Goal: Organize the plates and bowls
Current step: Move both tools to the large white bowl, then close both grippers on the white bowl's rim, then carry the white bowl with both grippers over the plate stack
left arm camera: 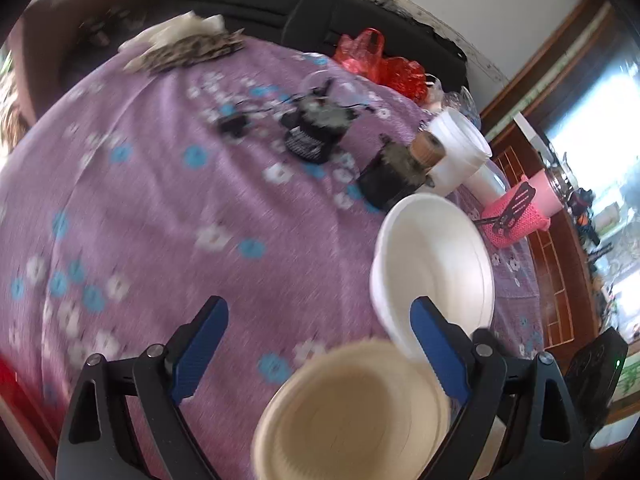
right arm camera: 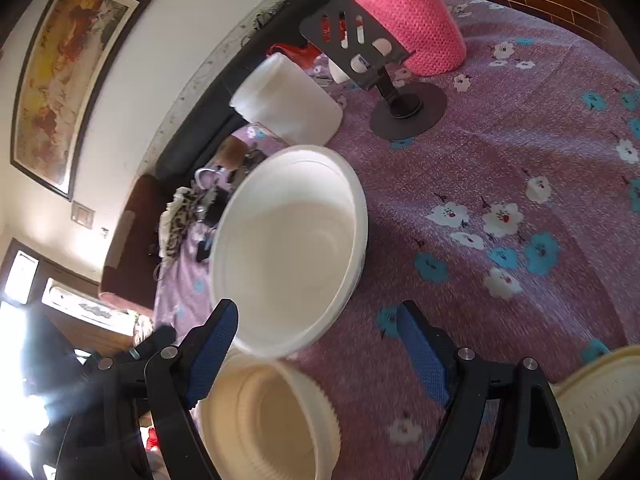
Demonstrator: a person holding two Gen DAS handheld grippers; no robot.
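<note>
A bench [left arm camera: 160, 200] draped in purple cloth printed with white and blue flowers fills both views. Left hand-held gripper [left arm camera: 316, 344] hangs over it, jaws spread wide, nothing pinched; a ribbed cream bowl [left arm camera: 348, 416] sits below between its blue fingers [left arm camera: 200, 352], and the white bowl [left arm camera: 432, 268] stands just behind, their rims close. Right hand-held gripper [right arm camera: 316, 348] is also wide apart and empty, its left pad by the white bowl's [right arm camera: 288, 248] near rim, with the cream bowl [right arm camera: 272, 416] under it. A cream ribbed plate [right arm camera: 600, 408] pokes in at the lower right edge of the right view. Toward the bench's far edge: a white tub [right arm camera: 288, 100], a black phone stand [right arm camera: 384, 76], a pink knitted cup cover [right arm camera: 416, 32]. Beyond, a dark sofa [left arm camera: 248, 0], a red plastic bag [left arm camera: 376, 60], a framed painting [right arm camera: 68, 72] on the pale wall, and bright windows.
</note>
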